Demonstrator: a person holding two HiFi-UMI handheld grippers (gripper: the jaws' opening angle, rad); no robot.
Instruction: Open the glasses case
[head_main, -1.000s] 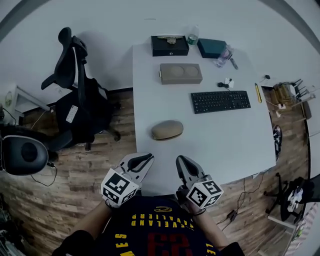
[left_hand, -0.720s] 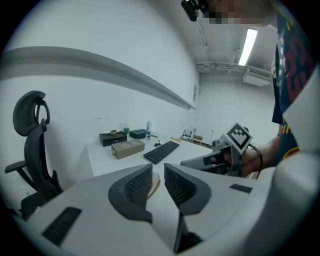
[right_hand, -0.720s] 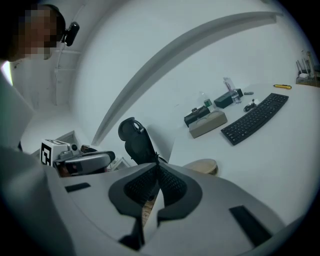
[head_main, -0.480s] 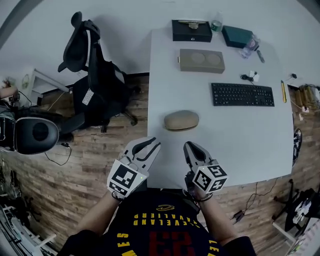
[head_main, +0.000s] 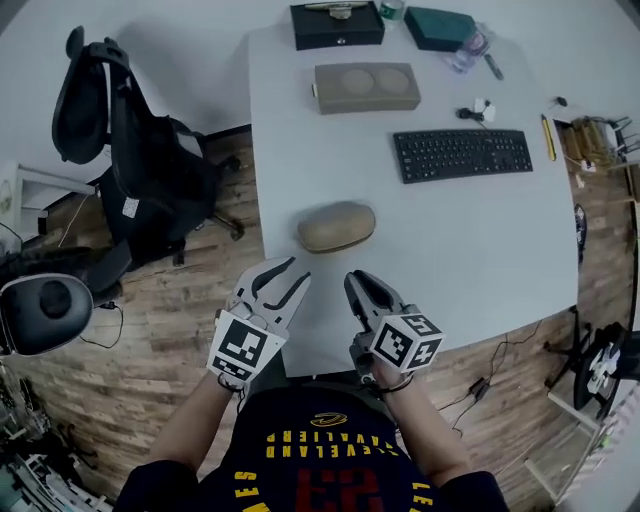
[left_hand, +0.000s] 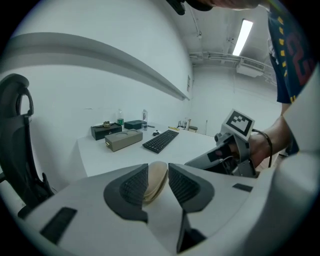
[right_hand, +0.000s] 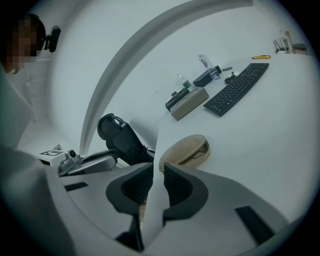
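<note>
The tan oval glasses case (head_main: 336, 226) lies shut on the white table (head_main: 470, 250), near its front left corner. Both grippers hover at the table's front edge, a short way in front of the case and apart from it. My left gripper (head_main: 292, 274) is open; its jaws have just been opening and nothing is between them. In the left gripper view the case (left_hand: 157, 176) shows beyond the gap of the left gripper (left_hand: 158, 184). My right gripper (head_main: 354, 282) has a narrow gap with nothing in it. The right gripper (right_hand: 158, 184) looks at the case (right_hand: 187, 150) ahead.
Farther back on the table are a black keyboard (head_main: 462, 154), a tan box (head_main: 365, 87), a black box (head_main: 337, 25) and a teal box (head_main: 440, 27). A black office chair (head_main: 130, 170) stands on the wooden floor left of the table.
Both grippers have sunk and come nearer the case. The left gripper's jaws have spread apart. The right gripper's jaws look much the same.
</note>
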